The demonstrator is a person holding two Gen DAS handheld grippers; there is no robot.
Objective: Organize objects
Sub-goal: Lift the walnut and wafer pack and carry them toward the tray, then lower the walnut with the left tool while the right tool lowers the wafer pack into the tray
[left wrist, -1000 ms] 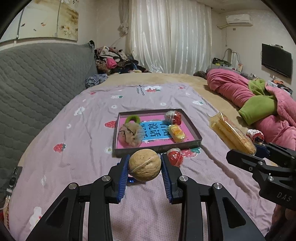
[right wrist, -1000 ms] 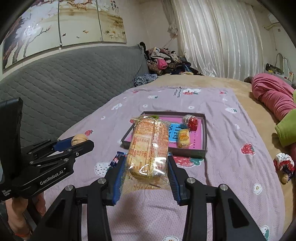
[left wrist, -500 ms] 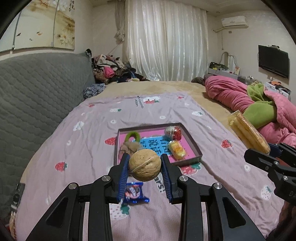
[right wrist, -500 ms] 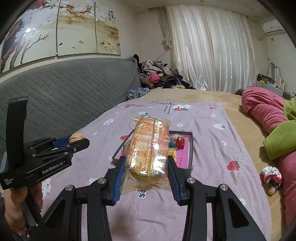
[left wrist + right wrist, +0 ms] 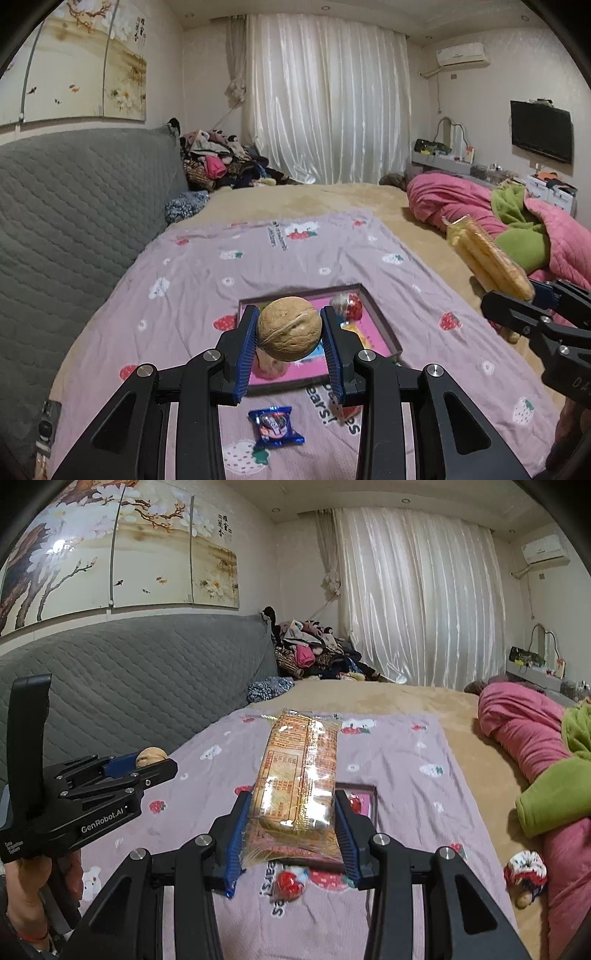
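Your left gripper (image 5: 289, 341) has its jaws clamped on a walnut (image 5: 290, 329), both blue pads touching its sides, held in the air above the tray (image 5: 380, 325). The tray sits on the strawberry-print blanket (image 5: 229, 273) with a red-and-clear round candy (image 5: 349, 305) in its far right corner. A blue wrapped candy (image 5: 276, 426) lies on the blanket near the tray's front edge. Your right gripper (image 5: 535, 295) is at frame right, gripping a long yellow biscuit pack (image 5: 487, 258).

place: home bedroom | cues: bed (image 5: 303, 206), curtains (image 5: 325, 107), wall TV (image 5: 541, 131), clothes pile (image 5: 218, 162)
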